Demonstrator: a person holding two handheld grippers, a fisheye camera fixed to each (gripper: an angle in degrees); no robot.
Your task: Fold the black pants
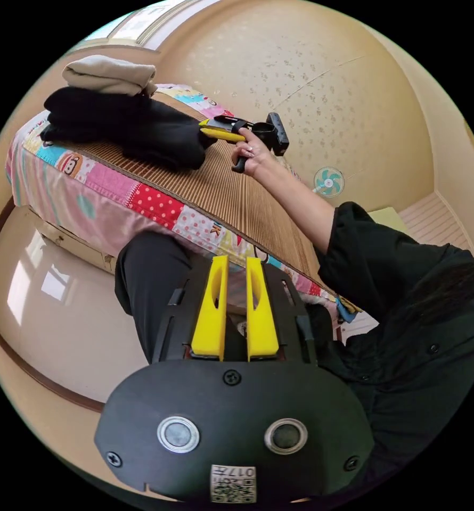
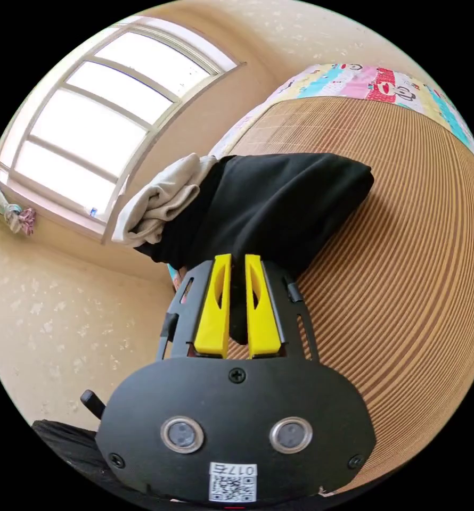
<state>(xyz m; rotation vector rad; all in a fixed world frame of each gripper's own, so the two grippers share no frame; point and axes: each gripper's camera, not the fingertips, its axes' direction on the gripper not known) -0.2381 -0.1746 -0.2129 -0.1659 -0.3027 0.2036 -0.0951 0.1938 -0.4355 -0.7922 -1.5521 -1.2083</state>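
Right gripper view | jaws nearly closed | tips at black pants (image 2: 279, 202)

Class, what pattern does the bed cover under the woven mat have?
The bed cover is colourful patchwork with cartoon patches, clearest in the left gripper view.

Left claw (image 1: 236, 262) low, jaws nearly together, gripping nothing; right claw (image 2: 238, 259) outstretched, jaws likewise narrow.

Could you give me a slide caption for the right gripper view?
Yellow tongs closed on folded black pants lying on a ribbed brown bed mat.
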